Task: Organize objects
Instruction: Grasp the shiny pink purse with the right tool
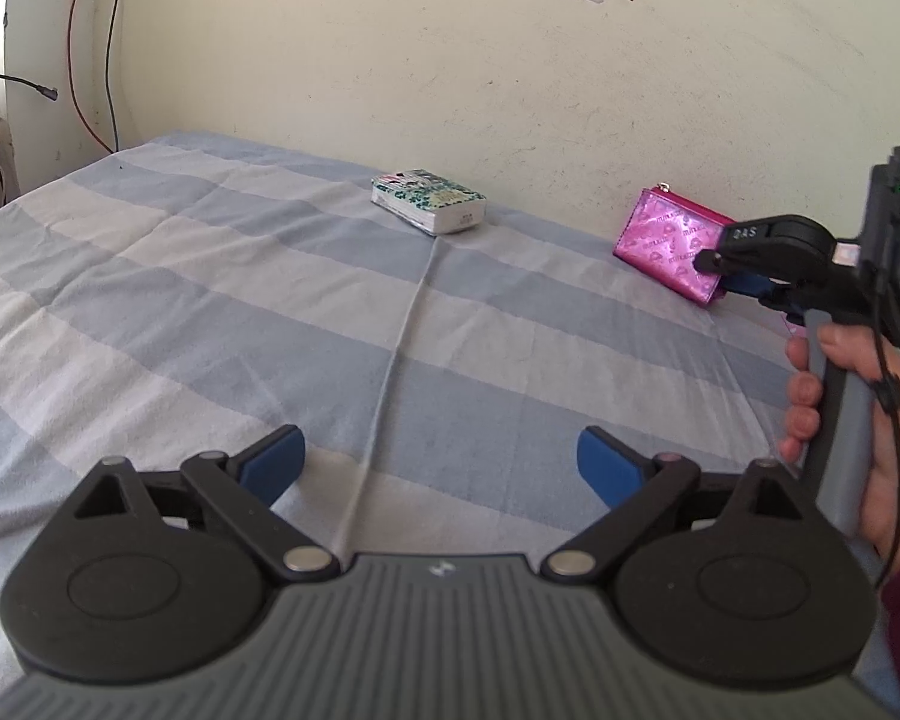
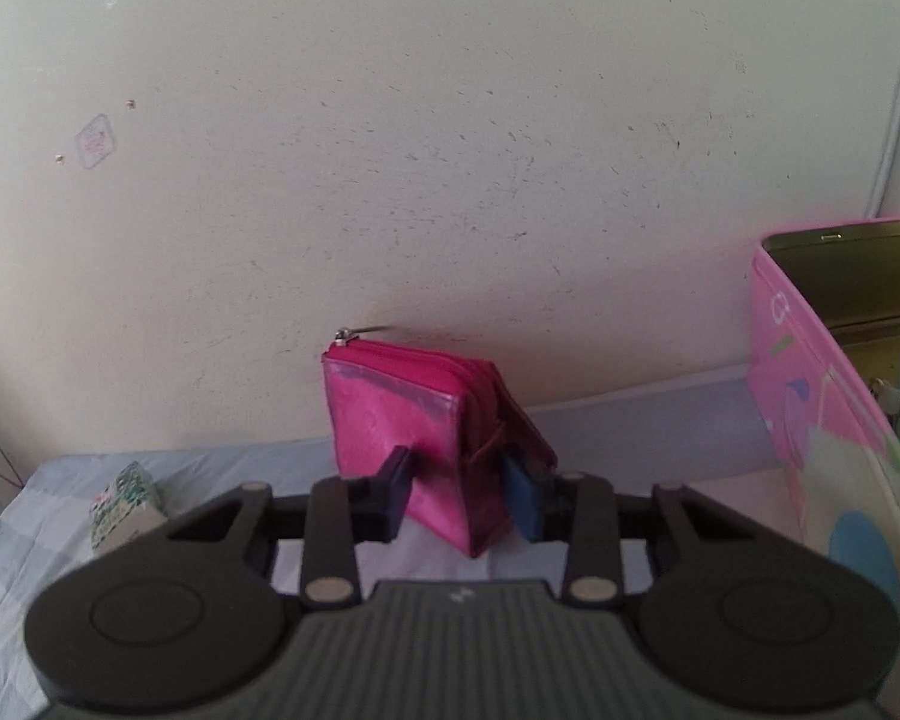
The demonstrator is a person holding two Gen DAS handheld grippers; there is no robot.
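A shiny pink zip purse [image 2: 396, 414] stands on its corner by the wall, and my right gripper [image 2: 459, 492] is shut on its lower end, one blue pad on each side. The left wrist view shows that purse [image 1: 666, 246] at the far right of the bed with the right gripper [image 1: 726, 276] at its near end. A small box with a green and white pattern [image 1: 429, 201] lies flat near the wall, apart from both grippers. My left gripper [image 1: 441, 468] hangs open over the bed with nothing between its fingers.
The bed is covered by a blue and white striped sheet [image 1: 210, 300] that runs up to a cream wall. An open pink tin [image 2: 810, 396] stands at the right, close to the purse. A person's hand [image 1: 894, 456] holds the right gripper's handle. Cables hang at the far left.
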